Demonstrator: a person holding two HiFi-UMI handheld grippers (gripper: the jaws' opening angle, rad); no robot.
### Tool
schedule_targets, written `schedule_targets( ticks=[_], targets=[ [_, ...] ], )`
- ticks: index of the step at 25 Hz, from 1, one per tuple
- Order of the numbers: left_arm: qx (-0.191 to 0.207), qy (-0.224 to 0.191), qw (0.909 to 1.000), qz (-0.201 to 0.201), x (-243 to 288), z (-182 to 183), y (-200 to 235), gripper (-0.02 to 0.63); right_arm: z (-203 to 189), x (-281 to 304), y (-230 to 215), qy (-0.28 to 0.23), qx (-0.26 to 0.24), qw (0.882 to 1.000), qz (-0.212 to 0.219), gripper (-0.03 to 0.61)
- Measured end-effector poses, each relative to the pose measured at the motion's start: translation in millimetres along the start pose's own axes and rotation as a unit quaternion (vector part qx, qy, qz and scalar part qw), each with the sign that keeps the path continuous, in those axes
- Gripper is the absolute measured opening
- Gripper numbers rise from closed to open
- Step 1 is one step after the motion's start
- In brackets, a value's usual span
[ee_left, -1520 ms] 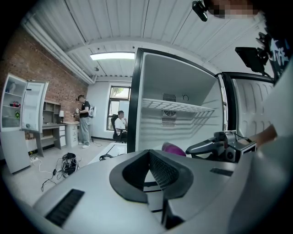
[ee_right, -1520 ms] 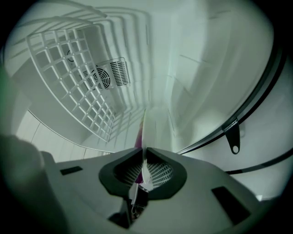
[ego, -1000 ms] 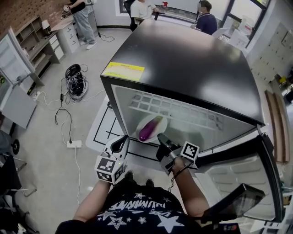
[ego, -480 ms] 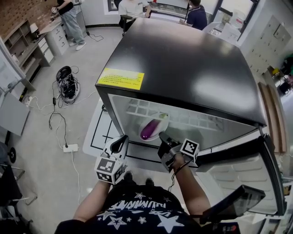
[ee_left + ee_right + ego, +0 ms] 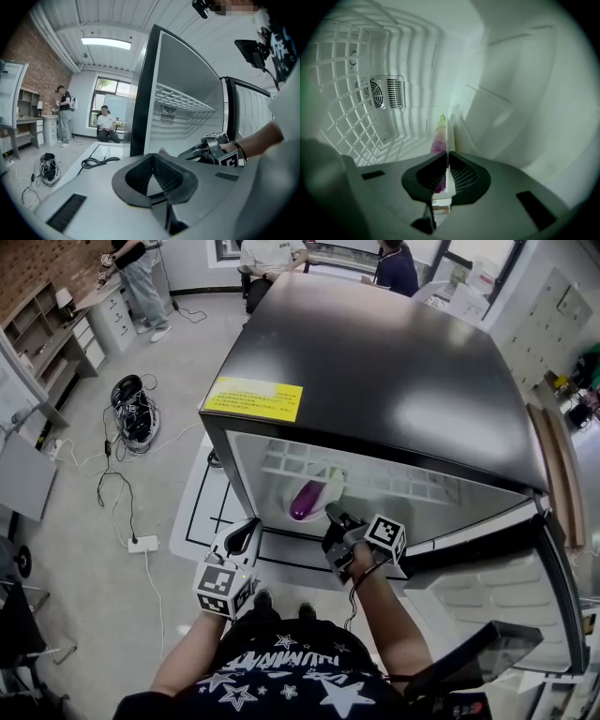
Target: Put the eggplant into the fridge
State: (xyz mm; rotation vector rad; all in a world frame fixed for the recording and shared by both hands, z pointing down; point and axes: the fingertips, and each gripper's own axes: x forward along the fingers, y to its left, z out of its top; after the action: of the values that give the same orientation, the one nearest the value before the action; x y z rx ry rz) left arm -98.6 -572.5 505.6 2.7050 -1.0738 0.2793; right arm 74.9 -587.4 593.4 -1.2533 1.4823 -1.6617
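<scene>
The fridge [image 5: 394,371] stands with its door [image 5: 525,615] swung wide at 3 o'clock of the opening, and its black top carries a yellow label [image 5: 253,397] near the front left corner. Inside the white compartment, just under a wire shelf [image 5: 375,479], a purple eggplant [image 5: 305,501] lies on a white plate [image 5: 328,474].

The right gripper [image 5: 335,517] reaches into the opening from 6 o'clock and has the near rim of that plate pinched between its jaws. In the right gripper view the jaws [image 5: 446,154] are closed down on the thin white edge of the plate [image 5: 448,136] – seen almost edge-on – with the eggplant [image 5: 438,138] running away toward 12 o'clock, its pale green end farthest off. A white lattice shelf [image 5: 337,108] and a round fan vent [image 5: 386,93] fill the wall at 10 o'clock. Whether the plate rests on anything below cannot be told.

The left gripper [image 5: 246,535] hangs outside the fridge, at 9 o'clock of the right one and apart from it. Its own view shows the jaws [image 5: 152,155] drawn together at the tips with nothing between them – the right gripper [image 5: 218,150] shows beyond at 2 o'clock.

On the floor at 9 o'clock of the fridge lie a tangle of cables [image 5: 131,409] and a power strip [image 5: 141,542].
</scene>
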Motion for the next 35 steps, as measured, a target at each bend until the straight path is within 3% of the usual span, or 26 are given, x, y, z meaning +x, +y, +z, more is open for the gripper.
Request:
schedule_targets(
  ticks=[7,24,26,35],
  targets=[
    [-0.002,-0.004,1.0,-0.003,-4.8,-1.1,2.2,0.009,4.6,2.8,-0.6,-0.02,-0.008,0.999,-0.024,0.021],
    [-0.008,-0.006,0.9995,-0.03,1.6,-2.7,3.3,0.009,3.3,2.8,-3.2,-0.014,-0.087,0.992,-0.09,0.025],
    [-0.009,-0.006,0.9994,-0.033,1.9,-3.4,3.9,0.009,2.6,4.1,-0.9,-0.014,-0.095,0.991,-0.093,0.078],
    [-0.007,-0.004,0.9987,-0.051,0.0,-3.3,7.1,0.009,0.0,4.0,-1.7,-0.031,-0.118,0.985,-0.123,0.081]
  ],
)
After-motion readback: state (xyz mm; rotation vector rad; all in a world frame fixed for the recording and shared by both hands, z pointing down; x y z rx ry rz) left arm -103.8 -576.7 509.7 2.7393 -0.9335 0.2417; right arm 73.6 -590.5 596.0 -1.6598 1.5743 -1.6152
